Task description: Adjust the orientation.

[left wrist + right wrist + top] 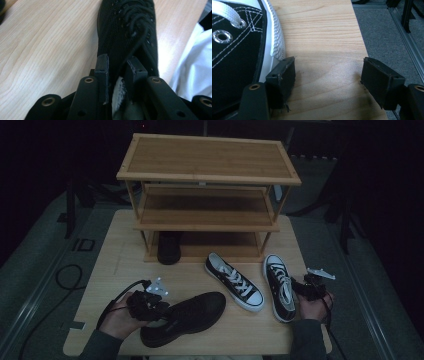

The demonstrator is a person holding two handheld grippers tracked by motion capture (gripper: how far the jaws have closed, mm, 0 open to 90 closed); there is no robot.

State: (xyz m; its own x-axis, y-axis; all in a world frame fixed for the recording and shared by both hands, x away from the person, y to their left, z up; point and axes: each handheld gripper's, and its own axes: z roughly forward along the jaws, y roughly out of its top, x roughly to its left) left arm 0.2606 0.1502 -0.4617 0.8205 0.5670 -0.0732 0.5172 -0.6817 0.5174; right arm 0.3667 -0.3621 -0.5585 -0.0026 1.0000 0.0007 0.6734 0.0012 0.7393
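The high view looks forward and down over the wooden table (pixel 200 285) toward the shelf rack (pixel 207 195). Each gripper view sits close above that table, the left one facing along the black shoe (pixel 127 32), which the high view shares.

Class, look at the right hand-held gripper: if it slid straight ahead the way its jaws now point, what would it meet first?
Probably nothing: between the open jaws of the right hand-held gripper lies bare table up to its far edge. Its left jaw sits beside the black-and-white sneaker and might graze the white sole; depth is unclear.
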